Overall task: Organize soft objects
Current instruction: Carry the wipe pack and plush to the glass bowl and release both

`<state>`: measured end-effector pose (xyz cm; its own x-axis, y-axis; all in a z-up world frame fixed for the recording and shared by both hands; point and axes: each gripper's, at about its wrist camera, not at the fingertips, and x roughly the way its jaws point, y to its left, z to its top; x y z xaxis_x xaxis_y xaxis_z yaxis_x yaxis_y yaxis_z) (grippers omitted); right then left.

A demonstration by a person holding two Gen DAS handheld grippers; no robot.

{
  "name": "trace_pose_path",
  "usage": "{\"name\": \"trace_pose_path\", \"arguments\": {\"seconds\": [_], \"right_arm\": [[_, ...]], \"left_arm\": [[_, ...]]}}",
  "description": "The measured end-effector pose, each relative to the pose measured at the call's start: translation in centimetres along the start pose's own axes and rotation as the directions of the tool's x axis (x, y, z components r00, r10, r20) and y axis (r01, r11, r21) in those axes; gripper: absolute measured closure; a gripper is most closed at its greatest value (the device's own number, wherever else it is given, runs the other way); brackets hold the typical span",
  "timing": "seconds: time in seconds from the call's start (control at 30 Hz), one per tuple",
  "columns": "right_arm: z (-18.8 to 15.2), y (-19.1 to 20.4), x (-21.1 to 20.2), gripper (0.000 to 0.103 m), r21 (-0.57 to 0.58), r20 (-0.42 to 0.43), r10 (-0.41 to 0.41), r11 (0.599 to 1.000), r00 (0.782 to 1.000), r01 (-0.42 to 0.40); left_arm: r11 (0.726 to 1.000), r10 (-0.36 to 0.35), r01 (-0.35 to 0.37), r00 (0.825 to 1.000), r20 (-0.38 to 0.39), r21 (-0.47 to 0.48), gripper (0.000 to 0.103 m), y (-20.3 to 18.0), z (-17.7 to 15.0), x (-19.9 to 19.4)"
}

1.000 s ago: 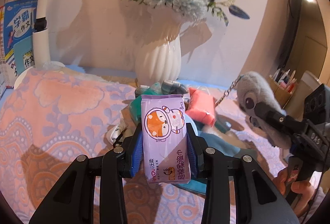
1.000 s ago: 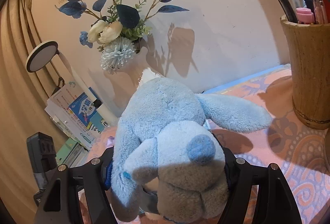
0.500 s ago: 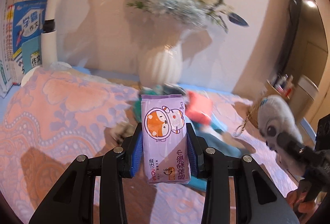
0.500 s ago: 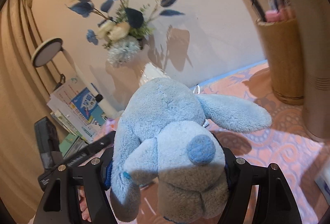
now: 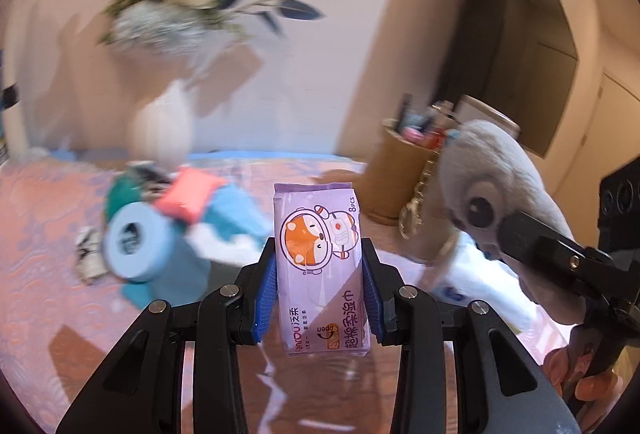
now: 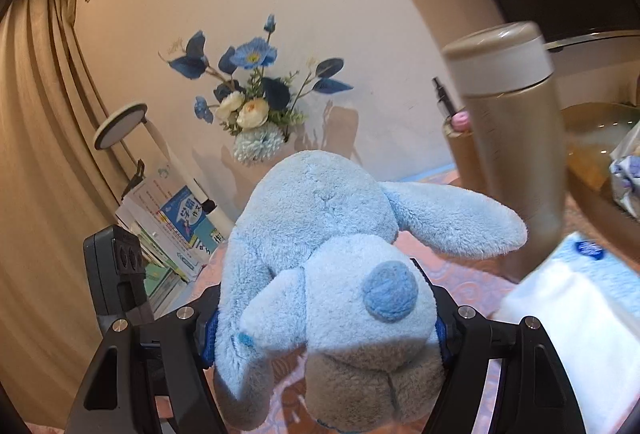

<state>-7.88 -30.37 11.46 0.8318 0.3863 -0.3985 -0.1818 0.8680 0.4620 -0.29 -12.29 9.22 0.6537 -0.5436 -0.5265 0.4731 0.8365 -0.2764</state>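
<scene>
Left gripper (image 5: 319,288) clamps the purple wipes pack (image 5: 319,266), long axis upright, print inverted. Right gripper (image 6: 326,318) clamps the blue plush toy (image 6: 340,254), ear toward 3 o'clock. Bare patterned cloth (image 5: 48,214) at 9 o'clock; bottle (image 6: 516,138) crowds 2 o'clock.

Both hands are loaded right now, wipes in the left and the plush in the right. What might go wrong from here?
1. The plush toy bulges past the right gripper; its loose ear could brush the tall bottle just beyond and tip it.
2. The left gripper pinches only the lower part of the wipes pack, so a fast swing may let it slip.
3. In the left wrist view the plush's metal chain dangles and might snag.
</scene>
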Motion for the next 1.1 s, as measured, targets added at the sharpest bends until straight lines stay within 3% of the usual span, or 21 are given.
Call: {"name": "trace_pose_path", "arguments": {"seconds": [0.17,0.33,0.7,1.1], "right_arm": [[0.4,-2.3,-2.5,0.028,0.036,0.016,-0.028,0.999,0.999,0.028],[1.1,-5.0,-5.5,0.028,0.089,0.061,-0.042,0.995,0.997,0.036],[4.3,-11.6,-9.0,0.028,0.15,0.085,-0.164,0.977,0.983,0.15],[10.8,-17.4,-11.1,0.028,0.156,0.074,-0.274,0.953,0.959,0.261]], "left_arm": [[0.995,0.021,-0.02,1.0,-0.015,0.094,0.068,-4.4,-0.1,1.0],[0.987,-0.015,0.021,0.999,-0.037,0.161,0.068,-8.2,-0.2,2.0],[0.969,-0.098,0.122,0.988,-0.119,0.213,0.068,-15.5,0.6,4.3],[0.942,-0.176,0.212,0.972,-0.154,0.261,0.068,-22.3,2.8,6.7]]}}
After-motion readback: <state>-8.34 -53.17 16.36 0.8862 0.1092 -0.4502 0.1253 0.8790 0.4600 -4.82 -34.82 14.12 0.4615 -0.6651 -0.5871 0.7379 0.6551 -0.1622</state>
